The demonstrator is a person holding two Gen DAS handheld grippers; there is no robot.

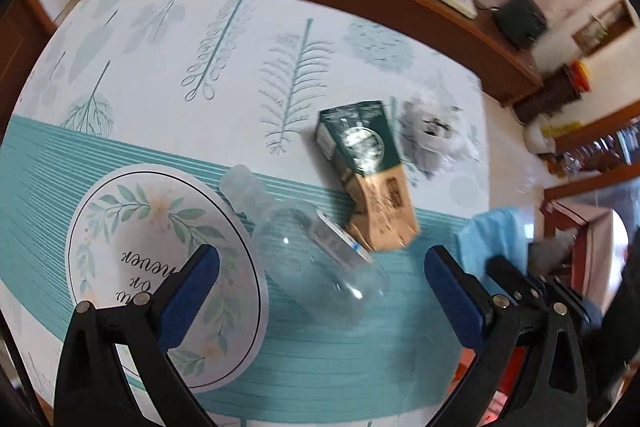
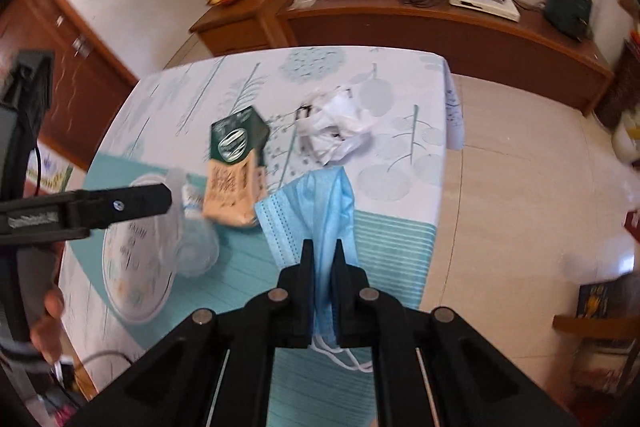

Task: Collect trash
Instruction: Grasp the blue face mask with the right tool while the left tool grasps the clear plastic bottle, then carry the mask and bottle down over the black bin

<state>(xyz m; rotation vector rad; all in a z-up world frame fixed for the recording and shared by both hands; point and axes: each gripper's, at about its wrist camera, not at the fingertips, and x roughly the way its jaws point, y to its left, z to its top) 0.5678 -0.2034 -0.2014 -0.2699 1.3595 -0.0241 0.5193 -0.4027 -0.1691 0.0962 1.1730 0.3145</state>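
My left gripper (image 1: 320, 259) is open, its blue pads on either side of a clear plastic bottle (image 1: 304, 239) that lies on the table. A green and tan carton (image 1: 368, 171) lies just behind the bottle, and crumpled white paper (image 1: 432, 135) behind that. My right gripper (image 2: 322, 247) is shut on a blue face mask (image 2: 320, 203) and holds it above the table's near right part. The right wrist view also shows the carton (image 2: 236, 167), the bottle (image 2: 192, 227), the crumpled paper (image 2: 336, 127) and my left gripper (image 2: 132, 203) at the left.
A round white placemat (image 1: 160, 267) with leaf print lies under the bottle's left side. The table (image 2: 400, 163) has a leaf-print cloth; its right edge drops to a tiled floor (image 2: 520, 187). A wooden sideboard (image 2: 440, 27) with cables and devices stands behind.
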